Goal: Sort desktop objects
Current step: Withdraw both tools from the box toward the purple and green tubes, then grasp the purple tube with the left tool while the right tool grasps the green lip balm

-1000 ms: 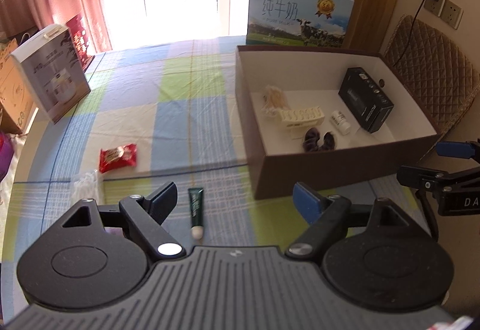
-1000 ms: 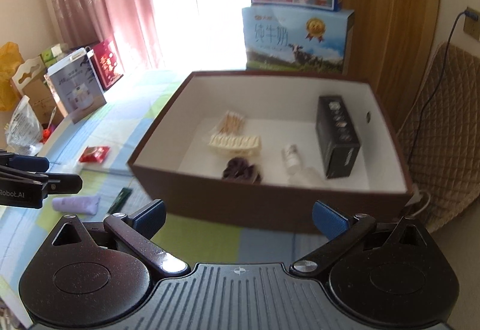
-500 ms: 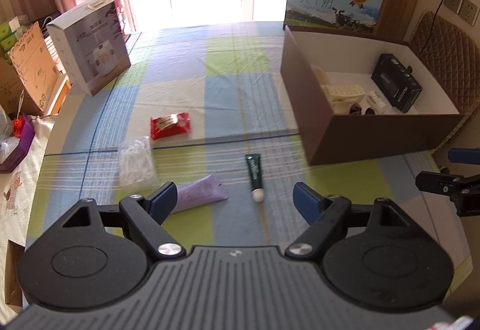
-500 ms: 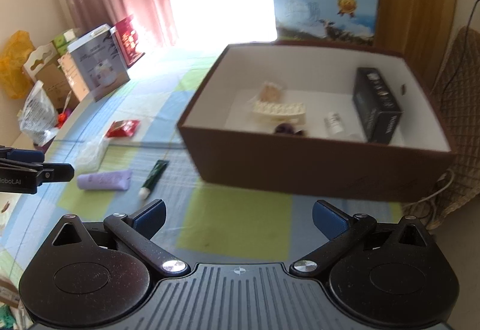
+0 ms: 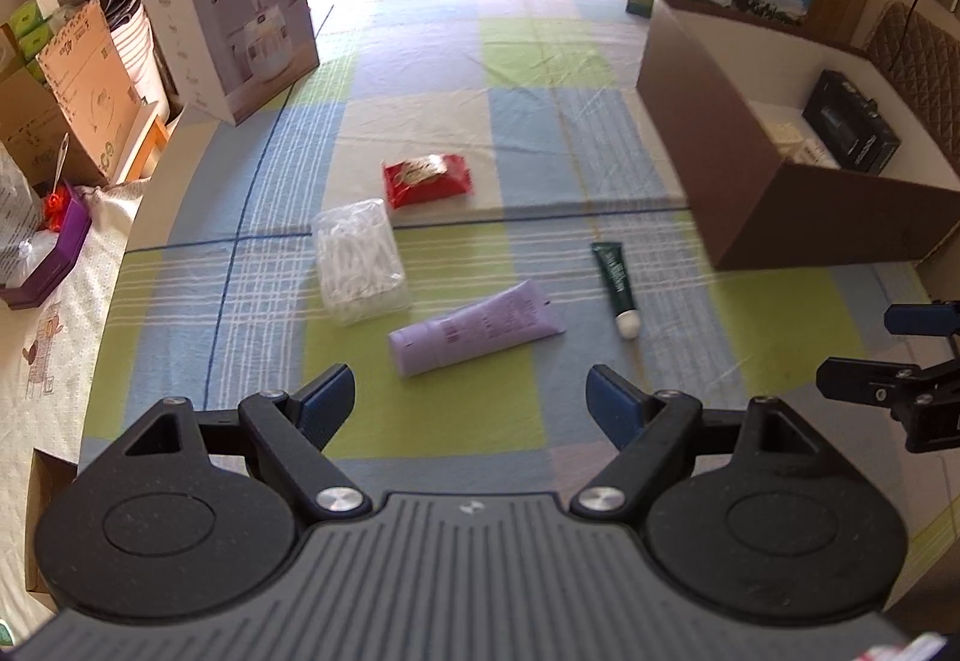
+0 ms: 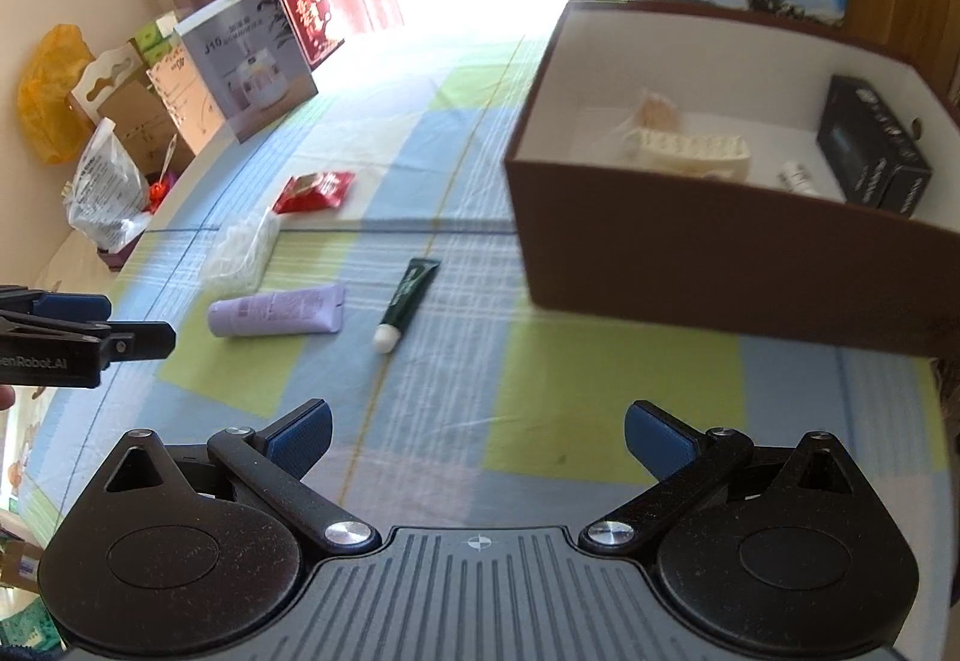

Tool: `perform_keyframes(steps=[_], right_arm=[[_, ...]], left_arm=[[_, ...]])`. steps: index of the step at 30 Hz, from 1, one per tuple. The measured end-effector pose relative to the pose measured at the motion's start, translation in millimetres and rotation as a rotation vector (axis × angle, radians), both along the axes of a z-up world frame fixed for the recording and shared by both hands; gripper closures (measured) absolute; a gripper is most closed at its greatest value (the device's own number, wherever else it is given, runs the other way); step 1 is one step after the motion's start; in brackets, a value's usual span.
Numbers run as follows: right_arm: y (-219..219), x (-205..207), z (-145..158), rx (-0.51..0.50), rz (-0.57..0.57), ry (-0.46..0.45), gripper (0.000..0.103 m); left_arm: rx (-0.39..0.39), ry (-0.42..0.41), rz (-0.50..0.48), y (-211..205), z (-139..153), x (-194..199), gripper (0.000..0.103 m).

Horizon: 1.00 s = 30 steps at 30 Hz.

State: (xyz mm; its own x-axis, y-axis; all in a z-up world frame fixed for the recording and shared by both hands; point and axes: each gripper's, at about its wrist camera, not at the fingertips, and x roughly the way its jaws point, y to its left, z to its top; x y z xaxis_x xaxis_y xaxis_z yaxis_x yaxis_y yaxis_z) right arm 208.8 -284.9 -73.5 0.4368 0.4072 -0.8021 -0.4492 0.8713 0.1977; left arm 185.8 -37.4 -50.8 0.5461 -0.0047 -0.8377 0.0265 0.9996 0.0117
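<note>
Your left gripper (image 5: 471, 400) hangs above the checked cloth of the surface (image 5: 516, 90) with its jaws spread wide and nothing between them; your right gripper (image 6: 477, 430) is likewise wide apart and empty, off to the right and nearer the brown box (image 6: 720, 265). Just ahead of your left gripper lies the lilac tube (image 5: 477, 328), flat on a green square, cap end toward you and to the left. To its right, apart from it, the dark green tube (image 5: 615, 280) lies lengthwise with its white cap (image 5: 627, 326) pointing at you. Beyond the lilac tube, just beside it, sits the clear packet of cotton swabs (image 5: 360, 262), and past that the red packet (image 5: 427, 179), near the swabs but not touching them. The brown box stands at the right of the surface, open at the top; inside you can see a black box (image 6: 873, 153) against its right wall, a cream ridged item (image 6: 690, 153), and a small white bottle (image 6: 795, 178) between them. A tall white carton (image 5: 231, 21) stands at the far left edge.
</note>
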Motion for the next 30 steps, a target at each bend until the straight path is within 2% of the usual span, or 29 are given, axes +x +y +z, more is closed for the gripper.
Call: perform_keyframes(steps=[13,21,25,27,30], right_arm=[[35.8,2.0,-28.1,-0.01,-0.054,0.022,0.002],[55.0,6.5,-43.6,-0.019,-0.081,-0.001,0.002],[58.9,10.7,-47.4,-0.028,-0.093,-0.001,0.003],[57.6,12.7,-48.9,-0.029,-0.105,0.005,0.003],[54.1,14.3,-49.6,-0.033,-0.126,0.011,0.003]], left_arm=[[0.017,0.047,-0.065,30.5,-34.7,16.9,0.022],[0.099,0.042,-0.207,32.0,-57.0,37.6,0.022],[0.107,0.033,-0.281,26.8,-63.5,49.7,0.023],[0.107,0.034,-0.326,21.9,-66.3,55.6,0.032],[0.113,0.041,-0.379,14.3,-71.1,63.6,0.038]])
